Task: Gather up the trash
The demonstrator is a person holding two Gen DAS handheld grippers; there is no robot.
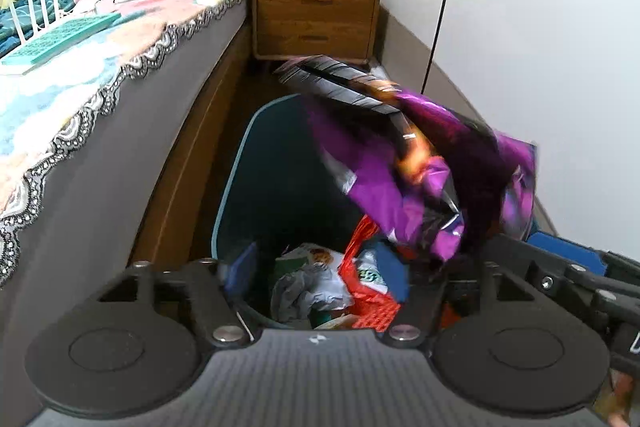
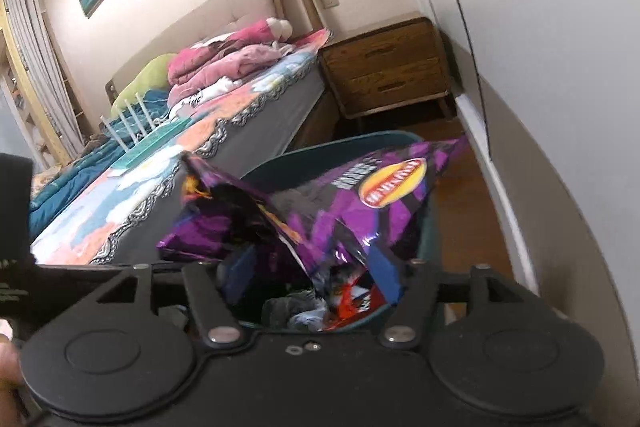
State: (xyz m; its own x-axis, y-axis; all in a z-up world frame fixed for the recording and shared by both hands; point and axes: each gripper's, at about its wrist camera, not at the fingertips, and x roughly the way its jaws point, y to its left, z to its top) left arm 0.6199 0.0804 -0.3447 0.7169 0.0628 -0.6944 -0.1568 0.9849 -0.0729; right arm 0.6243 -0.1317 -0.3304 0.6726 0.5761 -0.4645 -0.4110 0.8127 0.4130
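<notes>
A purple chip bag hangs blurred over the open teal trash bin, tilted toward its right side. Inside the bin lie a red wrapper, crumpled white paper and other packets. My left gripper is open just above the bin's near rim, with the bag's lower edge close to its right finger. In the right wrist view the same chip bag sags loosely between the spread fingers of my right gripper, which is open over the bin. The pads do not press on the bag.
A bed with a patterned cover and pink bedding runs along the left of the bin. A wooden nightstand stands behind it, and a white wardrobe door closes the right side. A hand shows at the left edge.
</notes>
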